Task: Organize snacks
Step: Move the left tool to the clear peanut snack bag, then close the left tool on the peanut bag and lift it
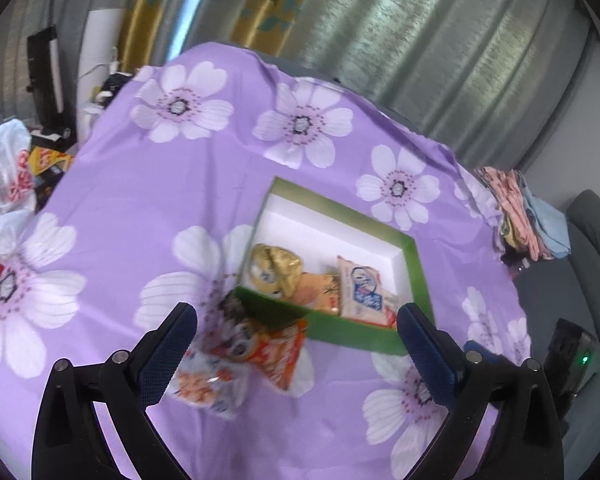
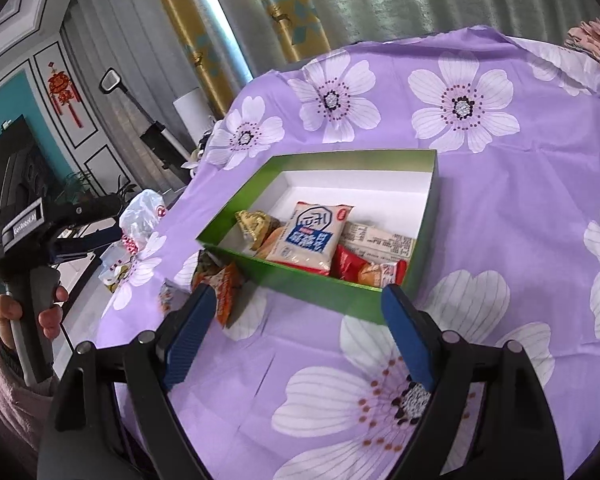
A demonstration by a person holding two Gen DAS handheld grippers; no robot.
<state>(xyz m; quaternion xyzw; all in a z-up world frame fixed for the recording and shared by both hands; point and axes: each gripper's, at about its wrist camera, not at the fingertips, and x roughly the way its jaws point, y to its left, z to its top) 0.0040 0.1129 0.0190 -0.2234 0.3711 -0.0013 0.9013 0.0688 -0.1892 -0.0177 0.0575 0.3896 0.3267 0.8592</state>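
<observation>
A green box with a white inside sits on the purple flowered tablecloth; it also shows in the right wrist view. Inside lie a gold packet, a white-and-blue packet and red and orange packets. Loose snack packets lie outside the box's near left corner: an orange one and a pale one; the orange one also shows in the right wrist view. My left gripper is open and empty above these loose packets. My right gripper is open and empty, just short of the box's near wall.
The round table's cloth drops off at every edge. A white plastic bag and clutter lie off the left edge. Folded cloths sit at the right edge. The left gripper's body and the hand holding it are at the left.
</observation>
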